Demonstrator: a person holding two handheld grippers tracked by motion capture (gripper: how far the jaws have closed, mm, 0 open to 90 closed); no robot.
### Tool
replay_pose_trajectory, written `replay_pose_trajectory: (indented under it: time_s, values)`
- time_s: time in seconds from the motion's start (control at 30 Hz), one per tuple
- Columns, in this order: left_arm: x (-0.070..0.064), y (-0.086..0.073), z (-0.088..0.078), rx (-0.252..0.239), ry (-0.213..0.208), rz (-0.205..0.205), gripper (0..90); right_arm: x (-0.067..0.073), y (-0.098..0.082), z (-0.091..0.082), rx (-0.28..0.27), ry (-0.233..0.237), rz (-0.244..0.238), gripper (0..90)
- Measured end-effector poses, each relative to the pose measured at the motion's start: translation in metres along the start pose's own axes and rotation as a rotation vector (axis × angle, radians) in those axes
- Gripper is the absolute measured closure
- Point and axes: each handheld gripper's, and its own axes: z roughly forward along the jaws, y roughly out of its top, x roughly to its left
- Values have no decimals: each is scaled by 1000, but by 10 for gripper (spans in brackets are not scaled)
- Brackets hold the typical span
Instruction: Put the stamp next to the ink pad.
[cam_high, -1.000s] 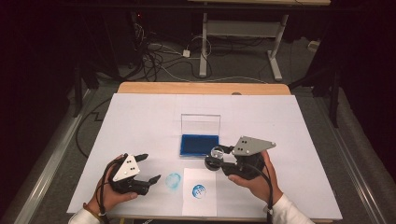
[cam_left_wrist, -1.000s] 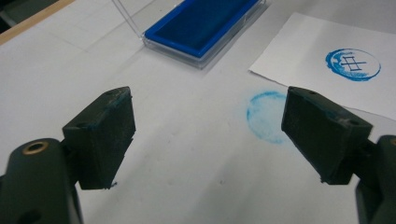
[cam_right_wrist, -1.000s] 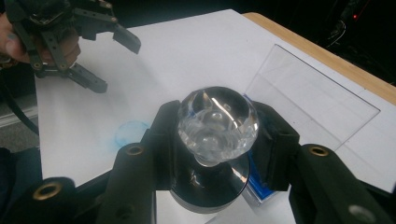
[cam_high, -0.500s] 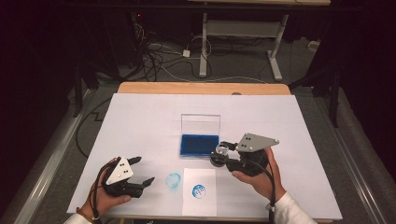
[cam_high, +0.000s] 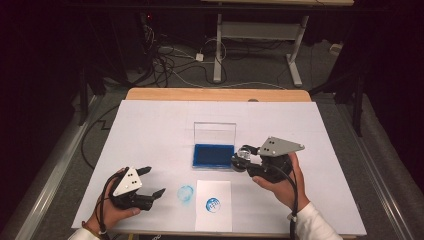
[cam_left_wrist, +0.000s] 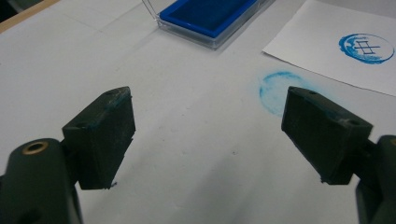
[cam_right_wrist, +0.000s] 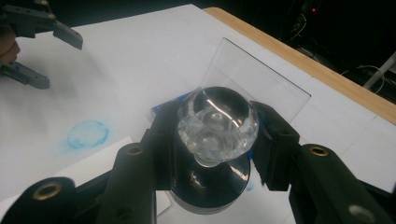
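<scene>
My right gripper (cam_high: 243, 160) is shut on a stamp (cam_right_wrist: 218, 123) with a clear glass knob and a dark round base. It holds the stamp just off the right edge of the blue ink pad (cam_high: 213, 155), whose clear lid (cam_right_wrist: 254, 77) stands open behind it. A white paper sheet (cam_high: 213, 222) near the front edge carries a round blue print (cam_high: 213, 204). A pale blue ring smudge (cam_high: 185, 193) marks the table to its left. My left gripper (cam_high: 153, 181) rests open at the front left, nothing between its jaws, pointing at the smudge (cam_left_wrist: 275, 86).
A white cover (cam_high: 150, 135) lies over the table, with a wooden edge (cam_high: 215, 94) at the far side. Cables and table legs (cam_high: 217, 45) are on the dark floor beyond. Wide white space stretches left, right and behind the ink pad.
My right gripper has edged slightly up and to the right with the stamp still in it, staying beside the ink pad. The left gripper has stayed in place, open.
</scene>
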Motion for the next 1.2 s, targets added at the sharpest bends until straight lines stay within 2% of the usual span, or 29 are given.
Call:
replay_pose_trajectory:
  time_s: [0.37, 0.63, 1.1, 1.2]
  values:
    - [-4, 4, 5, 14, -15, 19, 172, -17, -1, 6, 32, -54, 26, 570]
    - [-4, 4, 4, 2, -15, -10, 171, -33, -1, 12, 47, -80, 48, 570]
    - [-4, 1, 6, 19, -21, -12, 172, -48, -7, 34, 104, -120, 71, 570]
    - [-4, 1, 7, 25, -20, -9, 172, -48, -9, 40, 124, -143, 54, 570]
